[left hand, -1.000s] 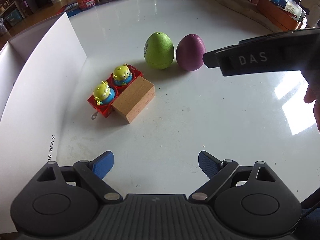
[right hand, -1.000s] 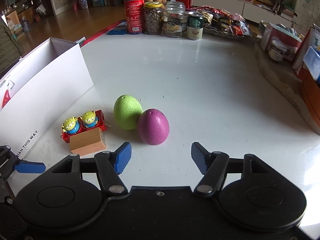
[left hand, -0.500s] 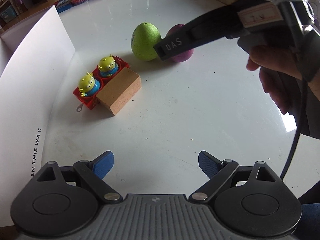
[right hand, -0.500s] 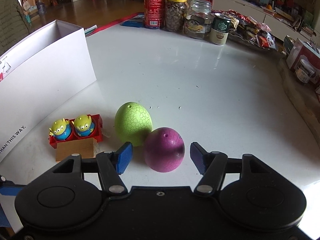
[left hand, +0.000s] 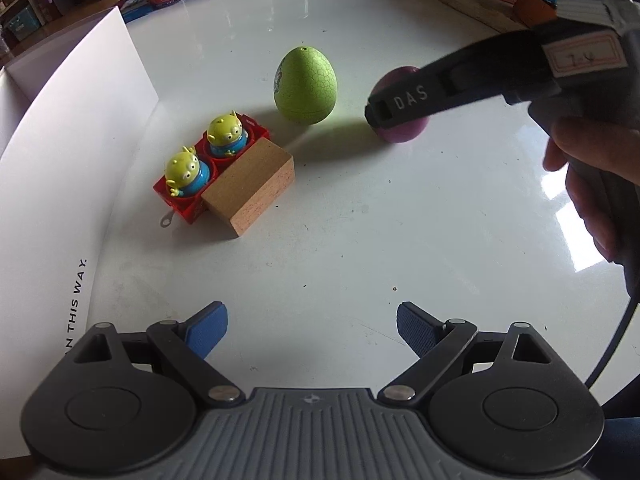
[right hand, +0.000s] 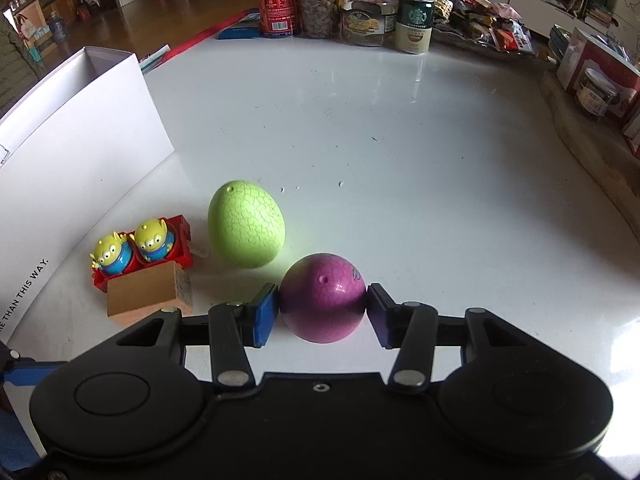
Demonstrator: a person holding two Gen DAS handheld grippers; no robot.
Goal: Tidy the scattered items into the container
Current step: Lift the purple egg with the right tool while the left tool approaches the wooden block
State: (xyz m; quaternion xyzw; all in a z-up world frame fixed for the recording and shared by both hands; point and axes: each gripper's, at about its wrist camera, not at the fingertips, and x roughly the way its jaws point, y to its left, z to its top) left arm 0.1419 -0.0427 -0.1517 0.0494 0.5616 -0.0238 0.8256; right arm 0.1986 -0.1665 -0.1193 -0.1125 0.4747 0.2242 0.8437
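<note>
Change: right gripper (right hand: 322,309) has come down around the purple egg (right hand: 322,303), jaws just closing, pads touching both sides.
Left gripper (left hand: 312,330): spread, empty.
Writing: "THAN THIS WAY." on white box (right hand: 72,152); "DAS" on tool.
Nearby: green egg (right hand: 246,229) ahead-left.

Purple egg (right hand: 322,303), fine dark crackle pattern. Green egg (right hand: 246,229), lime, same crackle. Two alien figures (right hand: 132,246): lime heads, blue bodies, in red tray (right hand: 185,236). Wooden block (right hand: 146,294) tan. Box (right hand: 76,132) white, black lettering. Table (right hand: 400,160) glossy white. Gripper pads (right hand: 266,314) blue.
</note>
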